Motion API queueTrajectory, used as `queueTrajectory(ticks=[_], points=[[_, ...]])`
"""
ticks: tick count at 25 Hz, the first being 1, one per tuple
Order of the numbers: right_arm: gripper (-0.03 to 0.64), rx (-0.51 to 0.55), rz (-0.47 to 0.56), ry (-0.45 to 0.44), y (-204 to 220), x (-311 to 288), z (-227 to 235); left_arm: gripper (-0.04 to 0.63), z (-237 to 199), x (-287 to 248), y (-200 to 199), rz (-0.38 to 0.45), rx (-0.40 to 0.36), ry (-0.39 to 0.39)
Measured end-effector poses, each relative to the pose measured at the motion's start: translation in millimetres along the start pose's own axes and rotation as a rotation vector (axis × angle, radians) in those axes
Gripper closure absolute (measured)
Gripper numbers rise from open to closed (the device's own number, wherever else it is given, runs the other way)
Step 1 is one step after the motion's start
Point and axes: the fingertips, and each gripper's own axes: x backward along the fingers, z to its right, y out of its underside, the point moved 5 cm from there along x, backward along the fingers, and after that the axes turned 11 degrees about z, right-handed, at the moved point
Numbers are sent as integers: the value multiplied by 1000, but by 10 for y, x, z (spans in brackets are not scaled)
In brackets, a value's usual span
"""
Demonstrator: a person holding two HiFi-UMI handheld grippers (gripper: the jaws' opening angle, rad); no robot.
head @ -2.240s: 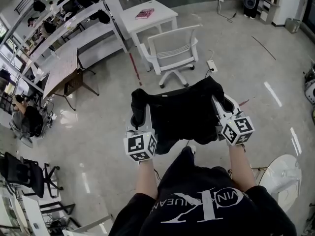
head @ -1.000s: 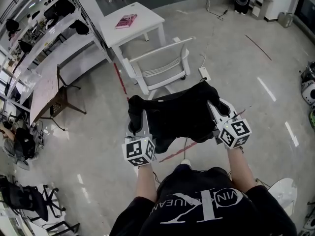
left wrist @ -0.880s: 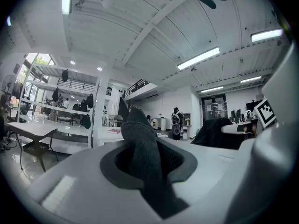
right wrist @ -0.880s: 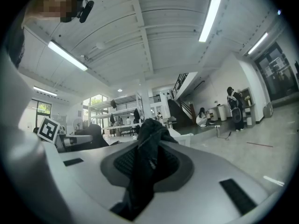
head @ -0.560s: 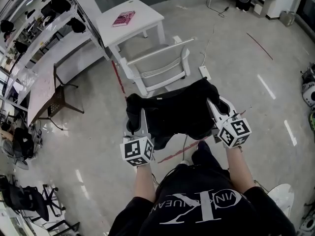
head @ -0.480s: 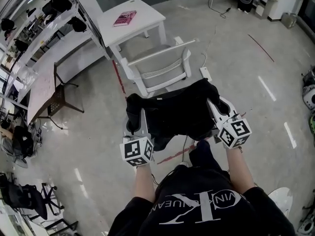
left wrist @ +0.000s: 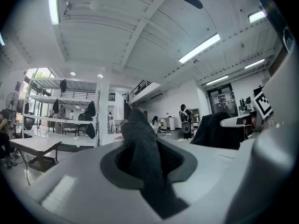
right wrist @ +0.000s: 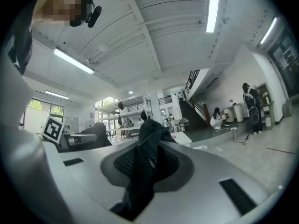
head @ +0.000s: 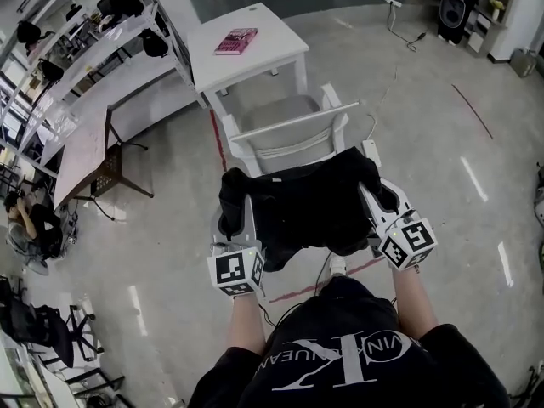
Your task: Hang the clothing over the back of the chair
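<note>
- Garment (head: pixel 310 206), black: spread between both grippers, one bunched corner over each set of fingers, the middle sagging below them.
- Left gripper (head: pixel 233 209), right gripper (head: pixel 378 195): side by side, each holding a corner, marker cubes at the near ends.
- Chair (head: pixel 293 124), white: just beyond the fingertips, backrest nearest them, seat farther off.
- Table (head: pixel 272 53), white: beyond the chair.
- Book (head: pixel 236 41), pink: on the table.
- Shelving (head: pixel 102 36): far beyond the left fingers.

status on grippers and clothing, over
Left gripper shut on clothing, right gripper likewise. Clothing spread between them, near the chair, not draped yet. Nothing seen in the way.
</note>
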Motion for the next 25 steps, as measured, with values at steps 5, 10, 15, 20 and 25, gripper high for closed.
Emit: queueTrajectory(ticks=[5, 10, 15, 20, 25], points=[[538, 7, 20, -65, -27, -413, 285, 503, -35, -385, 30, 26, -11, -46], [538, 14, 42, -118, -146, -795, 563, 503, -61, -757, -17, 48, -9, -90], [538, 19, 55, -154, -219, -1140, 825, 503, -93, -1120, -67, 61, -20, -121], [540, 11, 70, -187, -273, -1365, 1017, 503, -66, -1408, -126, 71, -44, -129], [540, -24, 110, -199, -411, -1573, 1113, 503, -125, -1647, -302, 78, -70, -97]])
